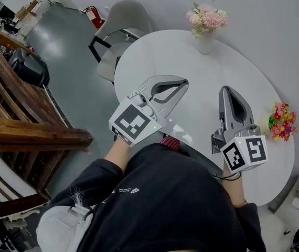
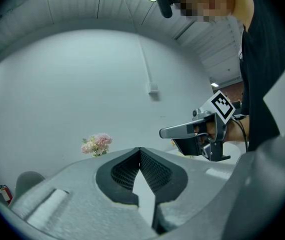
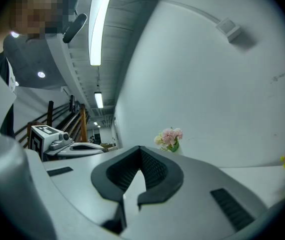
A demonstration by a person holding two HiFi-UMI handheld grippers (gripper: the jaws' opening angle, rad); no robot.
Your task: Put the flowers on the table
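Nearest, the left claw (image 1: 182, 82) and the right claw (image 1: 228, 91) are hovering over the white table (image 1: 191, 62), both pinched together and carrying nothing. Just beyond the right claw, a multicoloured bunch of flowers (image 1: 282, 121) is standing at the table's edge. Farthest off, the pink flowers (image 1: 207, 17) are sitting in a white vase (image 1: 204, 42). Both bunches are probably light and top-heavy, with soft, crushable blooms. Gripping the stiff, smooth vase looks safer.

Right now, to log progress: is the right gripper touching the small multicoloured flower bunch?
Apart. The head view shows bare white table between the right gripper and the small multicoloured flower bunch.
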